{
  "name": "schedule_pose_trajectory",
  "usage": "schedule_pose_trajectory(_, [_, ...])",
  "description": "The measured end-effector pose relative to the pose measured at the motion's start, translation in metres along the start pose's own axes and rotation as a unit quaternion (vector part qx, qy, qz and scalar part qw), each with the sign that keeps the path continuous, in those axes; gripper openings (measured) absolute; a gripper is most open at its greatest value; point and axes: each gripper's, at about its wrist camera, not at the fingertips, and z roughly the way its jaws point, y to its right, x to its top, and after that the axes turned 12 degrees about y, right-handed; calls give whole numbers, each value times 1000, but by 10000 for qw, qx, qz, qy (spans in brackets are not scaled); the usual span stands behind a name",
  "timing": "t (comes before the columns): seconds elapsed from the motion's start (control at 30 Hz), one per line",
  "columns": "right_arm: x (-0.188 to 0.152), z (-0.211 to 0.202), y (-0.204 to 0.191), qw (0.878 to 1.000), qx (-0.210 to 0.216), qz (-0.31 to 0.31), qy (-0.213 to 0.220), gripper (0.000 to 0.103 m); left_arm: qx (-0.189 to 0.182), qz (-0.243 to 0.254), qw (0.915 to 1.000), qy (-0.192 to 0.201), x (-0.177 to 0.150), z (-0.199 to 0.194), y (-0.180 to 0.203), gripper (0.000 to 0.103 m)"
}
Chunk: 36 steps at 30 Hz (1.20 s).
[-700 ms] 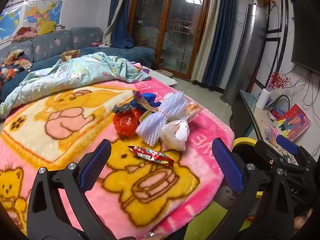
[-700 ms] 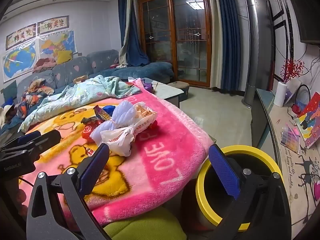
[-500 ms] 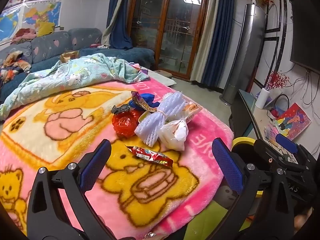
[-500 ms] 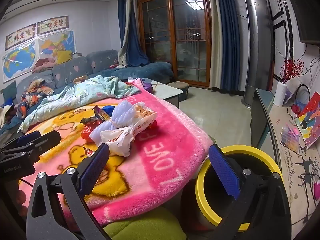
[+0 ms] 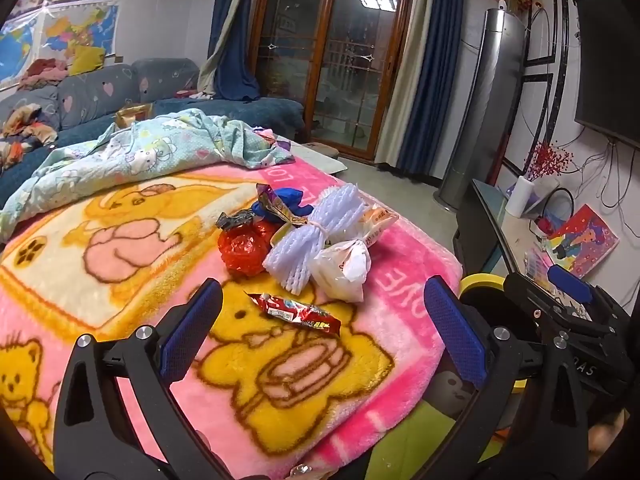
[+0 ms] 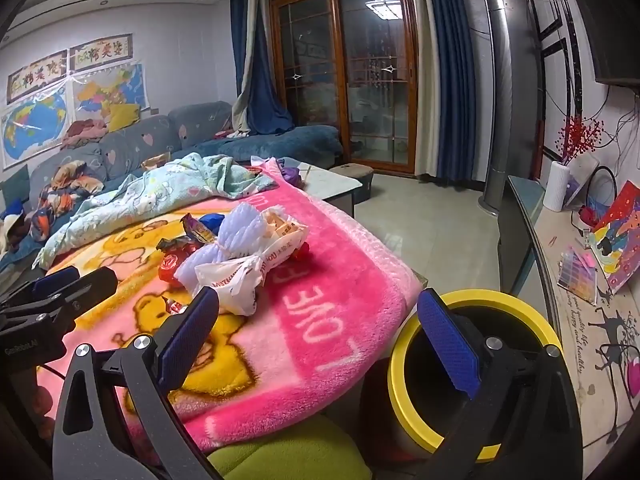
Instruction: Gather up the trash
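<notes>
A heap of trash lies on the pink cartoon blanket (image 5: 132, 280): a red candy wrapper (image 5: 296, 314) nearest me, a crumpled red wrapper (image 5: 244, 250), white foam netting (image 5: 308, 236), a knotted white plastic bag (image 5: 342, 266) and a blue scrap (image 5: 290, 200). My left gripper (image 5: 320, 320) hovers open just short of the red candy wrapper, holding nothing. My right gripper (image 6: 316, 320) is open and empty, between the white plastic bag (image 6: 236, 280) and the yellow-rimmed black bin (image 6: 472, 376) at the blanket's right edge. The left gripper's body shows at the right wrist view's left edge.
A light blue quilt (image 5: 132, 156) is bunched at the blanket's far side, with a blue sofa (image 5: 100, 92) behind. A TV stand (image 6: 580, 280) with books and a white vase (image 6: 558, 186) runs along the right wall. A green cushion (image 6: 288, 456) sits below the blanket's near edge.
</notes>
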Motion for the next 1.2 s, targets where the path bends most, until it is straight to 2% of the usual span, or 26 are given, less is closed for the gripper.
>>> schedule_pose_trajectory(1.2, [8,-6,3,9999,-51,80,125,97,-66,-15,9999,95,5,-4,-3,93])
